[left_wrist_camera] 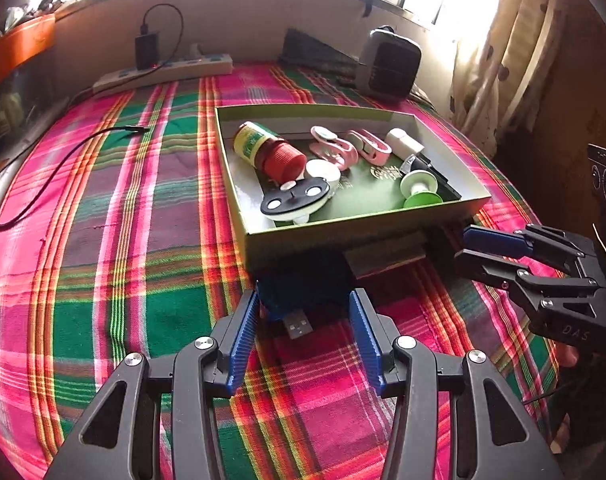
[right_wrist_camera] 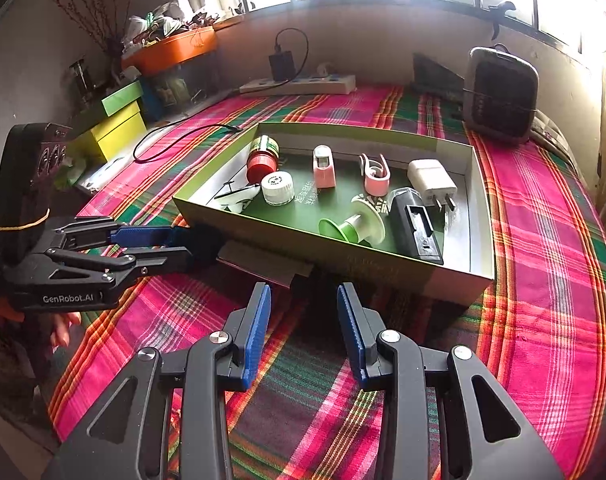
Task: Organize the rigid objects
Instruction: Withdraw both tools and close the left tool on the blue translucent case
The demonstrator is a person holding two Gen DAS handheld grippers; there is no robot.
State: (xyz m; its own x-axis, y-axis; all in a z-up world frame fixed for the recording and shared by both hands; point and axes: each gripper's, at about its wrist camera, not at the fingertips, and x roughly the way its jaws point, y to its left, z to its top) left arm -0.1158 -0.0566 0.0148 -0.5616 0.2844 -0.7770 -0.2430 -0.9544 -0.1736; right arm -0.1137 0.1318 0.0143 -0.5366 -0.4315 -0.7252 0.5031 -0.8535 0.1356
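A dark blue USB device (left_wrist_camera: 303,284), its metal plug pointing toward me, sits between the blue pads of my left gripper (left_wrist_camera: 303,300), which is shut on it just in front of the green box (left_wrist_camera: 343,240). From the right wrist view the left gripper (right_wrist_camera: 187,246) holds the blue device (right_wrist_camera: 203,240) low over the plaid cloth. A flat grey object (right_wrist_camera: 263,260) lies against the green box (right_wrist_camera: 343,258). My right gripper (right_wrist_camera: 303,296) stands open over the cloth with nothing between its fingers. The box holds a red-capped bottle (left_wrist_camera: 269,150), pink clips (left_wrist_camera: 335,148), a white charger (right_wrist_camera: 431,180) and a green spool (right_wrist_camera: 355,224).
A white power strip (left_wrist_camera: 163,74) with a black adapter lies at the far edge. A loose black cable (left_wrist_camera: 63,160) trails on the left. A grey heater-like unit (left_wrist_camera: 389,64) stands at the back right. Yellow and green boxes (right_wrist_camera: 119,124) sit off the left side.
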